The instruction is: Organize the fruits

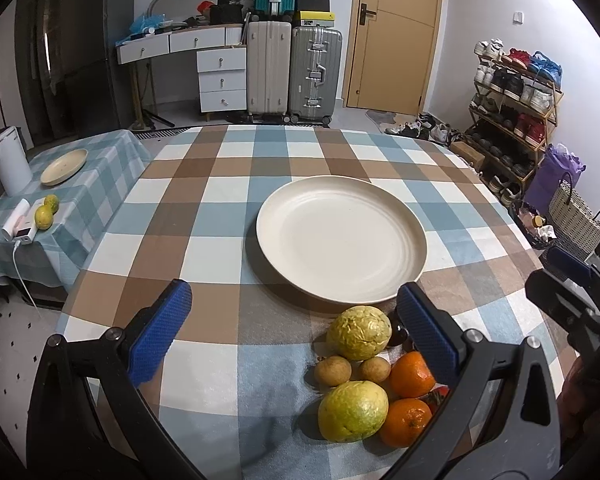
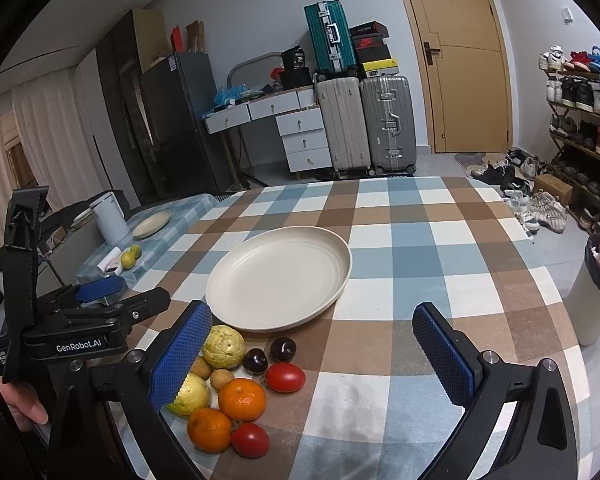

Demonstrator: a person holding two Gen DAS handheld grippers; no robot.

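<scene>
left gripper (image 1: 296, 326) hangs over the near edge of the table (image 1: 228, 168), jaws wide apart, nothing between them. right gripper (image 2: 312, 346) same: spread wide, empty, above the near edge.

progress: looks like nothing done yet. the cream plate (image 2: 236, 280) sits mid-table and is bare. all the fruit is in one cluster between the plate and the near edge, just in front of the plate's near rim.

cluster, left to right in the right wrist view:
- lower yellow-green fruit (image 2: 194, 394), partly hidden behind the right gripper's left finger
- upper yellow-green fruit (image 2: 224, 346), nearly touching the plate rim
- two small brown fruits (image 2: 221, 378), between the two green ones
- near orange (image 2: 209, 429) and far orange (image 2: 242, 398), touching each other
- near tomato (image 2: 250, 439) and far tomato (image 2: 285, 377)
- two dark round fruits (image 2: 283, 349), cherries or plums, can't tell

left to do, my read: everything. each piece has to go onto the plate, possibly grouped by kind. the task doesn't say.

side note: on the small side table (image 1: 100, 152) off the left edge there's a second plate (image 1: 64, 166) and two yellow-green fruits (image 1: 44, 216). unclear if those are in scope.
</scene>
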